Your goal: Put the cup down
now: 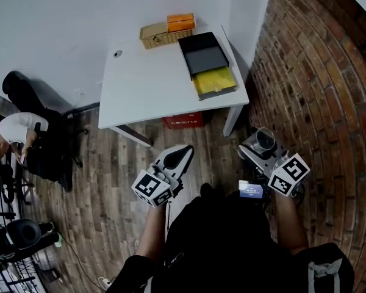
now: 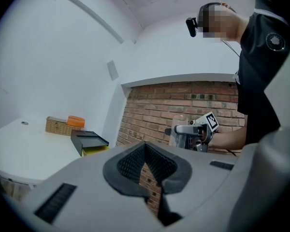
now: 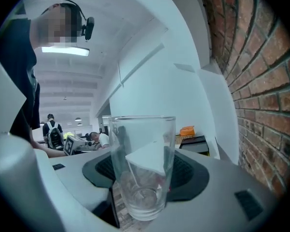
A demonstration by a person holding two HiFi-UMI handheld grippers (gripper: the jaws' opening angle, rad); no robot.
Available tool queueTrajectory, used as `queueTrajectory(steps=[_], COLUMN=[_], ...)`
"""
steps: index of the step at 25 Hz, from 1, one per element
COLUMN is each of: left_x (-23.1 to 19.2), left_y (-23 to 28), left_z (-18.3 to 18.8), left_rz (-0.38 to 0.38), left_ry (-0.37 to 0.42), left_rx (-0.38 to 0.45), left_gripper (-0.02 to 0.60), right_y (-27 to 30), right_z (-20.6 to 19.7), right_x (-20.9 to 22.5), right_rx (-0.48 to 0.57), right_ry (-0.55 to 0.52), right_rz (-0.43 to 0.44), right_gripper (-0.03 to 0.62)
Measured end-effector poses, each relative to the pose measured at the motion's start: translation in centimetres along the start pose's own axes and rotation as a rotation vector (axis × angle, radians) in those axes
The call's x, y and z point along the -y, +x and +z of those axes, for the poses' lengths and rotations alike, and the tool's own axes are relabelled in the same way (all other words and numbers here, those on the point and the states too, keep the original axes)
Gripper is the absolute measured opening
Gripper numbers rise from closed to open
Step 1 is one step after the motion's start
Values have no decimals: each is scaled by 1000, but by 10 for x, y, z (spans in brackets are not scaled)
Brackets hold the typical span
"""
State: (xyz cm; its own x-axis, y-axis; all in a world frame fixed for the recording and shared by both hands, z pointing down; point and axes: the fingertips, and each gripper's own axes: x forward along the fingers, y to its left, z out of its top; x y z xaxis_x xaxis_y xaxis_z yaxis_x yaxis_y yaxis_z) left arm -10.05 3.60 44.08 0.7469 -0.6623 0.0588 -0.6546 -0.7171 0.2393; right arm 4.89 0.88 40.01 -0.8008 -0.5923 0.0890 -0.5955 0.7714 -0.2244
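The clear glass cup (image 3: 142, 168) isn't down yet. It's upright and empty in the right tool (image 3: 145, 179), whose jaws stand wide apart with a dark pad pressed on each side of the glass. From the head view it hangs in the air over the wooden plank floor (image 1: 110, 188), near the red brick wall (image 1: 317, 72) and well apart from the white desk (image 1: 140, 84), which is out ahead of the person.

So I'd say the task is barely under way. Carrying is the bit in hand, and pretty much everything is left: get the cup over the desk, lower it till the base sits flat, then let go.

The left tool (image 1: 177, 159) is doing nothing. Its jaws meet at the tips with nothing between them, and it's held low beside the right one.

The desk has loads of bare space on its left and middle. At the far edge there's a woven straw basket (image 1: 160, 36) with an orange box (image 1: 180, 22) on its right end, as far as I can tell. Along the right side sits a black open case (image 1: 204, 54) with a flat yellow thing (image 1: 215, 82) just beside it. If it were me I'd aim for the bare near part.

There's something red (image 1: 184, 121) under the desk, can't tell what. A person in a white top (image 1: 15, 129) is off at the left, well away.
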Motion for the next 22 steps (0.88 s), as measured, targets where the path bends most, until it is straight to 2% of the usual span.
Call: queueTrajectory(steps=[10, 22], left_x=[-53, -130], left_y=[17, 80], left_z=[4, 31], left_rz=[-12, 21], left_ry=[-29, -14], left_rx=[-9, -7], left_gripper=[9, 9], right_y=[52, 130], right_z=[1, 24], right_x=[27, 101], right_rx=[-37, -35], right_ry=[26, 19], right_rz=[-2, 58], right_gripper=[282, 282])
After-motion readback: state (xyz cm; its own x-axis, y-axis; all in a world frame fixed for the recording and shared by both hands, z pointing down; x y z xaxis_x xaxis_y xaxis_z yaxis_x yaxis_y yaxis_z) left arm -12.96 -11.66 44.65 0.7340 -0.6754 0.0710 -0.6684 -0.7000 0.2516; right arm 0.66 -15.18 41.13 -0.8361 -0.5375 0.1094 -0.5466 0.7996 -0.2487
